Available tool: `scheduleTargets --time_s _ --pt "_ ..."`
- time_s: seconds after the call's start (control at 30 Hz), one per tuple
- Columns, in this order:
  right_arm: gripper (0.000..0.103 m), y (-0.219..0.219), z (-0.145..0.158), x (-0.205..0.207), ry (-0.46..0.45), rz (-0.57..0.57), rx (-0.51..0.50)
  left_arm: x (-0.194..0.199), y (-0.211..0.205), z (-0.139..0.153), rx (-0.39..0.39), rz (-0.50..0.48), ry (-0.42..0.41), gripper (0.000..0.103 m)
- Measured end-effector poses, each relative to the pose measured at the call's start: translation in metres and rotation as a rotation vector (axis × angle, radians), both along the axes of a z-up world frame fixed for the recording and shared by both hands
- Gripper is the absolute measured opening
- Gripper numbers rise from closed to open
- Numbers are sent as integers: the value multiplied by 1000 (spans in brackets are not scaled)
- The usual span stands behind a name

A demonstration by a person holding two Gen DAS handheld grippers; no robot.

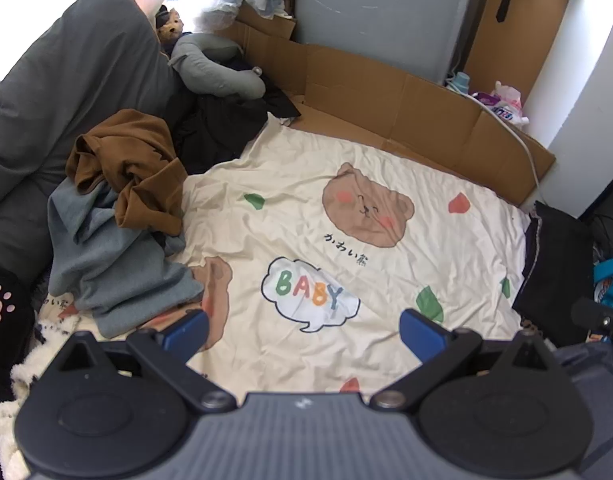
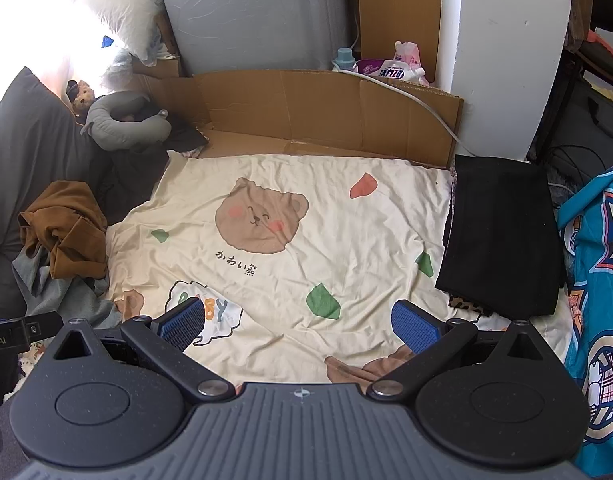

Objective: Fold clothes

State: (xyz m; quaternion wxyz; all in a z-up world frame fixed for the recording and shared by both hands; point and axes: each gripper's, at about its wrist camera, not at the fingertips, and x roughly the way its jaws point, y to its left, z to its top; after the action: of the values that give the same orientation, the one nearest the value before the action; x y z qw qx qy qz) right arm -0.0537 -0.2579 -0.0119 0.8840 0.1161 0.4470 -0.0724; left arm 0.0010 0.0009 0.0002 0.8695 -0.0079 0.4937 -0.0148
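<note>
A pile of unfolded clothes lies at the left of a cream bear-print sheet (image 1: 346, 220) (image 2: 306, 220): a brown garment (image 1: 130, 168) (image 2: 62, 228) on top of a grey-blue one (image 1: 114, 268) (image 2: 58, 296), with dark clothing (image 1: 222, 128) behind. A folded black garment (image 2: 502, 236) (image 1: 554, 260) rests at the sheet's right edge. My left gripper (image 1: 302, 330) hovers open over the sheet near the "BABY" print, nothing between its blue pads. My right gripper (image 2: 298, 326) is open too, above the sheet's near part, and holds nothing.
A dark grey pillow (image 1: 66, 92) and a grey neck pillow (image 1: 210, 68) (image 2: 122, 120) lie at the back left. Flattened cardboard (image 1: 406, 108) (image 2: 326, 108) lines the far side, with a cable and packets behind. A blue patterned fabric (image 2: 598, 280) hangs at the right.
</note>
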Motion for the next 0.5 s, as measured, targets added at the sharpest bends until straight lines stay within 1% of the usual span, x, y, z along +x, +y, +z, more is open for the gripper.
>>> scheduleTargets --time_s 0.5 --pt "102 -1 0 0 -1 0 2 2 0 1 1 1 4 103"
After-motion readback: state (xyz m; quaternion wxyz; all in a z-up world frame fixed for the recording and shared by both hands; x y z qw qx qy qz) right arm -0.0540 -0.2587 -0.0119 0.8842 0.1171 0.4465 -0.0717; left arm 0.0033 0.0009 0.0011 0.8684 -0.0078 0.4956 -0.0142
